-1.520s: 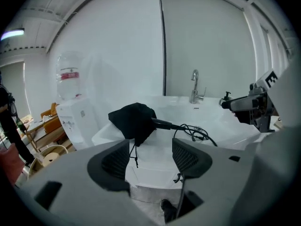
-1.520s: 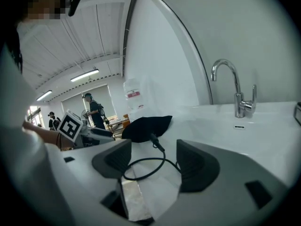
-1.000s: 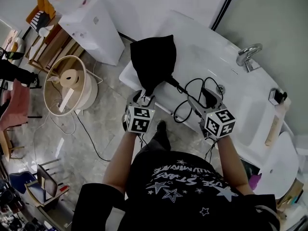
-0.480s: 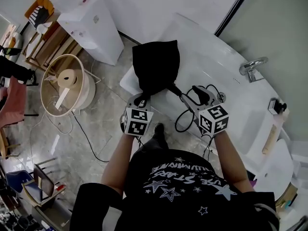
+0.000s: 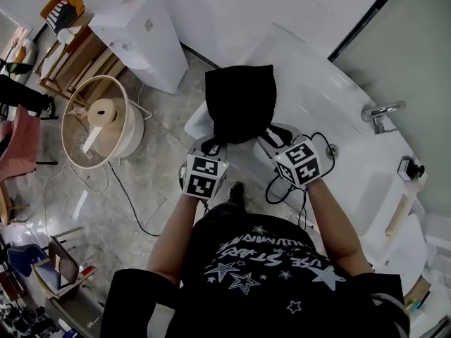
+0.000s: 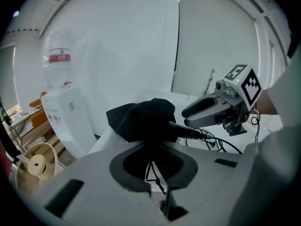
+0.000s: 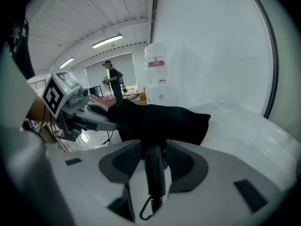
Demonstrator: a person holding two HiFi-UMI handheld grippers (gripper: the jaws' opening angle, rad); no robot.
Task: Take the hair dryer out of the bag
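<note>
A black cloth bag (image 5: 239, 103) lies on the white bathtub's rim (image 5: 310, 83). The hair dryer's dark handle (image 7: 155, 173) sticks out of the bag's mouth toward me, its cord (image 5: 294, 189) trailing over the tub's edge. My left gripper (image 5: 211, 145) is at the bag's near edge, shut on the black fabric (image 6: 146, 126), with a drawstring hanging between the jaws. My right gripper (image 5: 271, 141) is at the mouth; its jaws are closing around the handle, with gaps still showing on both sides. The dryer's body is hidden inside the bag (image 7: 160, 119).
A chrome tap (image 5: 384, 111) stands on the tub's far right. A white cabinet (image 5: 137, 37) and a round basket with a paper roll (image 5: 99, 122) are on the floor to the left. A person (image 7: 113, 79) stands far off.
My right gripper has moved left, from over the loose cord to the handle at the bag's mouth. The left gripper has stayed at the bag's near edge.
</note>
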